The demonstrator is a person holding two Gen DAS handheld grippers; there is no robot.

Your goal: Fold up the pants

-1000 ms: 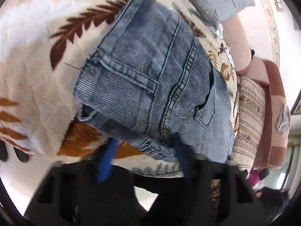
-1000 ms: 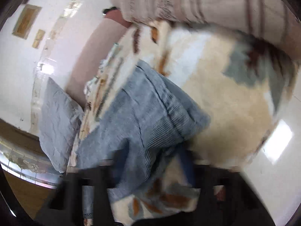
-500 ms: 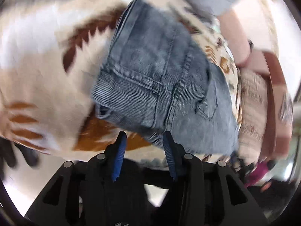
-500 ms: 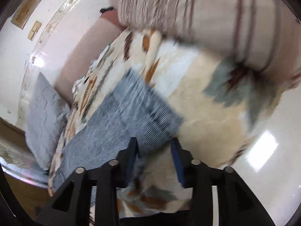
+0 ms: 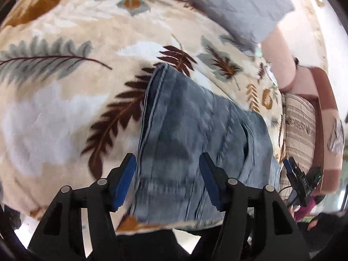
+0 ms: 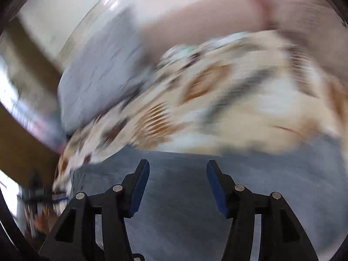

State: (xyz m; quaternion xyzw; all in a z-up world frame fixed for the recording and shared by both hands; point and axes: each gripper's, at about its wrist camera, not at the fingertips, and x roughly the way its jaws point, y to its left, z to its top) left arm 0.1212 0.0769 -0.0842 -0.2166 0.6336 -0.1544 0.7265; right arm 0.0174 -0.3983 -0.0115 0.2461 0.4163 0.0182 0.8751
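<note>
Jeans folded into a compact stack, both tongs empty above them.

Blue denim jeans (image 5: 195,143) lie as a squat, layered bundle on the leaf-patterned blanket (image 5: 71,100) that covers the bed, near its front edge; a stitched seam runs along the bundle's left side, and no loose leg trails out of it in the left wrist view. Left tongs (image 5: 167,180) hover over the bundle's near end, spread wide with nothing between the blue pads. Right tongs (image 6: 177,187) are just as wide and empty, with denim filling the lower part of their badly blurred view. Judging from this, folding looks essentially finished; at most a smoothing or squaring of the stack is left. Beyond lie a grey pillow (image 5: 235,2) and a striped cushion (image 5: 301,130).
</note>
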